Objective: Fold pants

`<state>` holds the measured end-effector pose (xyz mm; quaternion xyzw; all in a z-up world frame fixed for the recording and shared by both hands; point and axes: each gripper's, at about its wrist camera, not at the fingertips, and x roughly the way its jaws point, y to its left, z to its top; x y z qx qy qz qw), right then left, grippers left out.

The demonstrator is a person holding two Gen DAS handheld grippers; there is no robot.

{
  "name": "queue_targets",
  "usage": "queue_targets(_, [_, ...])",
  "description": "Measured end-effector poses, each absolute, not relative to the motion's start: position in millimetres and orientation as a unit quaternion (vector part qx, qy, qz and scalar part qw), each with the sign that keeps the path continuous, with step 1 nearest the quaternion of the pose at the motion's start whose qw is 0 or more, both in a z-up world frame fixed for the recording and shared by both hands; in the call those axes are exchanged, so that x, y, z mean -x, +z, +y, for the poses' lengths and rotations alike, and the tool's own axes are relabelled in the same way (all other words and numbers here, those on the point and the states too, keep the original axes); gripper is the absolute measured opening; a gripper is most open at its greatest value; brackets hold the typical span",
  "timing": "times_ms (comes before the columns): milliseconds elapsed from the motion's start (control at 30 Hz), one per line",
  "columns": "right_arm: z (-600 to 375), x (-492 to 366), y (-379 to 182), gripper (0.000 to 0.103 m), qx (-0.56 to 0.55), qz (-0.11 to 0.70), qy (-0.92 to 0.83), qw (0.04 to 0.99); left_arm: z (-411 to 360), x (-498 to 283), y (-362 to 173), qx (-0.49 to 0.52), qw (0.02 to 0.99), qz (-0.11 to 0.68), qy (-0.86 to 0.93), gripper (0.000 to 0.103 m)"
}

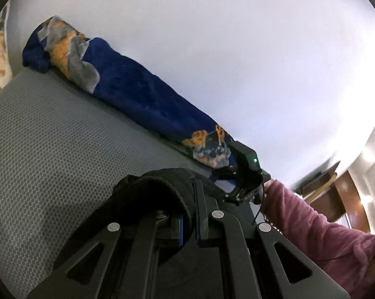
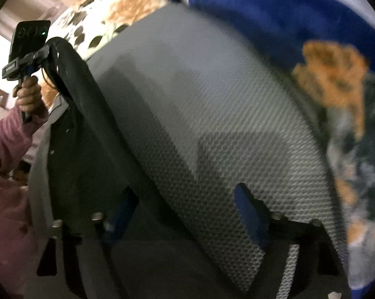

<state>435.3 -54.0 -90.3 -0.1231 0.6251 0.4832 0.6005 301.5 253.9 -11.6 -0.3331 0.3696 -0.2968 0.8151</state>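
Note:
The black pants [image 1: 157,186] drape over the fingers of my left gripper [image 1: 191,199], which is shut on a fold of them. In the right wrist view the same pants [image 2: 87,137] hang from the left gripper [image 2: 51,49], held up at the top left by a hand in a pink sleeve [image 2: 28,94]. They stretch down to my right gripper [image 2: 182,199]. Its jaws stand apart, with the cloth's edge lying by the left finger [image 2: 120,214] and no pad pressing on it. From the left wrist view the right gripper [image 1: 233,196] points down at the far end of the pants.
A grey mesh mat [image 1: 50,149] [image 2: 212,99] covers the bed. A rolled blue blanket with orange print [image 1: 127,84] [image 2: 274,12] lies along its far edge against a white wall [image 1: 237,49]. Floral bedding [image 2: 112,7] sits beyond the mat. Brown furniture [image 1: 337,191] stands behind the pink sleeve [image 1: 324,231].

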Motion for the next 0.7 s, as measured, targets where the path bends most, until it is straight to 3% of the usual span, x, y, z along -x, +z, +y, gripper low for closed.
queue_targets(67, [-56,-435,-96,0.052,0.115,0.637,0.494,0.58,254,-302,-11,0.33,0.817,0.374,-0.291,0.006])
queue_targets(200, [-74,-427,-106,0.042,0.138,0.659,0.486,0.558,255,-304,-12,0.326,0.818,0.381,-0.282,0.006])
queue_targets(267, [-88,-424,-111,0.03,0.141,0.671,0.475,0.551,254,-306,-13,0.322,0.82,0.385,-0.276,0.006])
queue_targets(567, [-128,-398,-109,0.01,0.149,0.664,0.403,0.612,248,-320,-28,0.313,0.823,0.401,-0.254,0.006])
queue_targets(700, [-109,-369,-94,0.01,0.187,0.617,0.322,0.693,249,-331,-36,0.31,0.821,0.414,-0.241,0.006])
